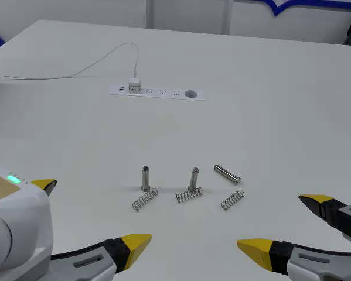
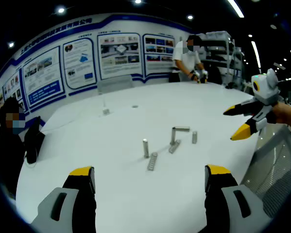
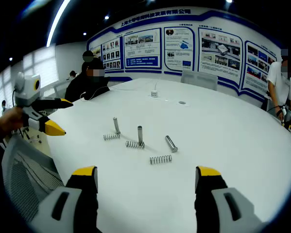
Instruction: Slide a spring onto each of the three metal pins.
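My left tongs (image 1: 92,212) hang wide open and empty over the near edge of the white table (image 1: 269,117); farther back lies a power strip (image 1: 157,92), its cable (image 1: 99,61) trailing off left. Mid-table, the left pin (image 1: 145,178) and middle pin (image 1: 194,178) stand upright and the third pin (image 1: 227,174) lies flat, with three springs (image 1: 190,194) loose just in front of them. My right tongs (image 1: 276,222) gape equally wide, holding nothing, and blue-trimmed poster boards (image 2: 111,53) line the wall.
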Demonstrator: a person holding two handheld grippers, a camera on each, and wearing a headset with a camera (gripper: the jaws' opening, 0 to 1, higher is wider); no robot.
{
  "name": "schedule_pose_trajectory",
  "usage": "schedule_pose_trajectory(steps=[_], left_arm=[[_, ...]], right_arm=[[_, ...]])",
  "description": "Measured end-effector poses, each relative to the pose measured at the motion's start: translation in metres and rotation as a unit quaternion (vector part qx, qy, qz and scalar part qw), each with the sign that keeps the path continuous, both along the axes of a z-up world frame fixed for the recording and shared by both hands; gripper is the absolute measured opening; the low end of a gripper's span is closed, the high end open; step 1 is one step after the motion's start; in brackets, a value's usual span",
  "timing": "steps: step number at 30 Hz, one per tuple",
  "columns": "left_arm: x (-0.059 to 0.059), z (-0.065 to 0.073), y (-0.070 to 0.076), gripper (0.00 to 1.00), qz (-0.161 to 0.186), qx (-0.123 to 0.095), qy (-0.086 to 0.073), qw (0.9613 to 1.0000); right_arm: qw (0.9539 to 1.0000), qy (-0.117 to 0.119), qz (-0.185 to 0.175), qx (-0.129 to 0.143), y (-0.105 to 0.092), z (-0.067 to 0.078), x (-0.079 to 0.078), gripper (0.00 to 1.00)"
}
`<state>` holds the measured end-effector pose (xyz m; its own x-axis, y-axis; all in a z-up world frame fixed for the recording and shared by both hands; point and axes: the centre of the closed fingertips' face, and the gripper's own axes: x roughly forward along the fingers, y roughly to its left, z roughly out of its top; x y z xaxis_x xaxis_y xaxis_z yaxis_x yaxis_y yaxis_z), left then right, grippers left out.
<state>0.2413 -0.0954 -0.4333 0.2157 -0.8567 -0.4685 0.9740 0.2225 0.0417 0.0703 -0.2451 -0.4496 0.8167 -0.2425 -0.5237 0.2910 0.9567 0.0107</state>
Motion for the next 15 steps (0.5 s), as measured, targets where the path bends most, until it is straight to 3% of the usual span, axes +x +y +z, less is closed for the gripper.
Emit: schedule_pose_trajectory(steps=[7, 15], left_arm=[[-0.0010, 0.0006, -0.0023, 0.94, -0.003, -0.002, 0.001, 1.0000], [-0.0028, 0.0008, -0.0027, 0.94, -0.008, -0.001, 0.001, 1.0000]], right_arm=[[1.0000, -0.006, -0.006, 0.002, -0.0041, 0.0024, 0.0001, 0.84], [1.0000, 0.003, -0.002, 0.002, -0.0013, -0.0027, -0.0017, 0.83]])
